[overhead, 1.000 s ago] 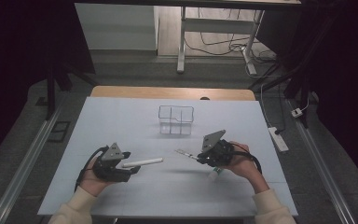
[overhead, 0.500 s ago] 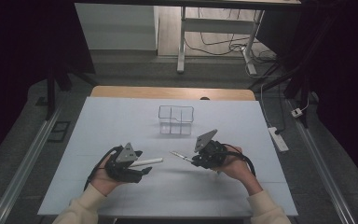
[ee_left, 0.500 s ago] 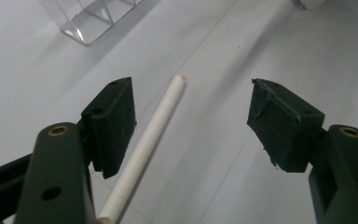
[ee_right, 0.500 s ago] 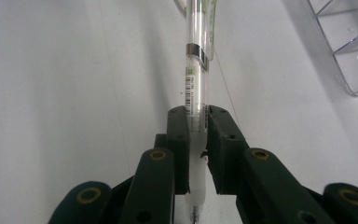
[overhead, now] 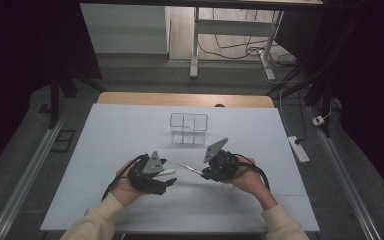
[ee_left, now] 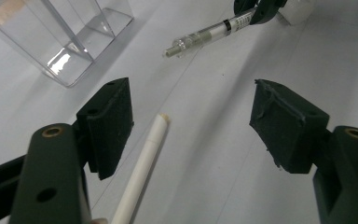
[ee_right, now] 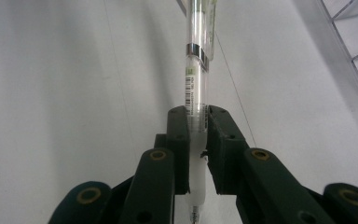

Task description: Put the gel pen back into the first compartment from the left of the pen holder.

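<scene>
My right gripper (overhead: 204, 172) (ee_right: 196, 116) is shut on a clear pen (overhead: 190, 168) (ee_right: 196, 60), whose free end points left toward the other hand. In the left gripper view the pen (ee_left: 205, 35) and the right gripper (ee_left: 261, 9) sit at the top. My left gripper (overhead: 169, 174) (ee_left: 191, 102) is open, its jaws wide apart and just opened a little further. A white stick (overhead: 168, 172) (ee_left: 144, 158) lies on the table between them, close to the left pad, unpressed. A clear divided box (overhead: 189, 128) (ee_left: 60, 42) (ee_right: 354, 42) stands behind both grippers.
The white table top (overhead: 120, 130) has a wooden strip along its far edge (overhead: 185, 99). A power strip (overhead: 298, 148) lies on the floor at the right. Desk legs and cables (overhead: 240, 47) are beyond the table.
My left gripper has slid right along the white stick, which has stayed in place, so less of the stick pokes out. The right gripper with the pen has shifted slightly left.
</scene>
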`<state>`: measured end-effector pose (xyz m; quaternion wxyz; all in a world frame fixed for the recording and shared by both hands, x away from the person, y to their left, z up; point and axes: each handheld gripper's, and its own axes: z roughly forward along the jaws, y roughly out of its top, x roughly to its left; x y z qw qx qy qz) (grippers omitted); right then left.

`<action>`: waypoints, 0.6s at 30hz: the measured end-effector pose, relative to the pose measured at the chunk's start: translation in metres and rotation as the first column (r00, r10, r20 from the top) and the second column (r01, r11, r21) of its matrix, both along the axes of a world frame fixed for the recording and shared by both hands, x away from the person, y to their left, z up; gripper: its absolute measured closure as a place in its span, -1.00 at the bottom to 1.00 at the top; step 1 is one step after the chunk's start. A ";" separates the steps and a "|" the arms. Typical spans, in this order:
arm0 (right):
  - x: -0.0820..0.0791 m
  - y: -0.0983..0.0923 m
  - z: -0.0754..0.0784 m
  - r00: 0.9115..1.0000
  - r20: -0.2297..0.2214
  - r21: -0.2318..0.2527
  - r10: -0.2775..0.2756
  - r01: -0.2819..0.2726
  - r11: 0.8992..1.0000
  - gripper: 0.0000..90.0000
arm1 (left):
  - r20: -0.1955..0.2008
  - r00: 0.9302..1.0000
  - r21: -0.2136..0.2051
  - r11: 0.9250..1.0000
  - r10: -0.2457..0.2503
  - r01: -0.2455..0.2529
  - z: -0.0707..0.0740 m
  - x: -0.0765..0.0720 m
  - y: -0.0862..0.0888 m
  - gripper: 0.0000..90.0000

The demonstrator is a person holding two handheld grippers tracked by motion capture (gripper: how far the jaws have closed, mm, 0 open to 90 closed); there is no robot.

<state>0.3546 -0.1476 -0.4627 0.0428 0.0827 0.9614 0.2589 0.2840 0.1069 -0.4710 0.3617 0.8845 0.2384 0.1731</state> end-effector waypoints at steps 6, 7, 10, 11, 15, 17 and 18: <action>0.000 0.002 0.000 1.000 -0.007 -0.001 -0.002 0.002 1.000 0.74 | 0.014 1.000 0.004 1.000 -0.023 0.023 0.005 0.004 -0.010 -0.34; -0.001 0.003 0.000 1.000 -0.009 -0.003 0.001 -0.001 1.000 0.75 | 0.019 0.999 0.009 1.000 -0.028 0.028 0.007 0.004 -0.012 -0.34; -0.001 0.004 -0.001 1.000 -0.010 -0.008 0.003 -0.003 1.000 0.75 | 0.031 0.999 0.018 0.999 -0.041 0.040 0.008 0.005 -0.019 -0.34; -0.001 0.005 -0.001 1.000 -0.009 -0.011 0.004 -0.004 1.000 0.75 | 0.030 0.999 0.022 0.999 -0.044 0.043 0.008 0.006 -0.020 -0.34; -0.001 0.005 -0.002 1.000 -0.013 -0.018 0.008 -0.008 1.000 0.75 | 0.029 0.998 0.045 0.998 -0.050 0.048 0.006 0.009 -0.026 -0.35; -0.001 0.006 -0.003 1.000 -0.018 -0.014 0.012 -0.013 1.000 0.74 | 0.026 0.998 0.053 0.997 -0.055 0.054 0.005 0.011 -0.028 -0.35; -0.001 0.007 -0.003 1.000 -0.018 -0.015 0.014 -0.014 1.000 0.74 | 0.025 0.998 0.058 0.997 -0.057 0.055 0.005 0.012 -0.029 -0.35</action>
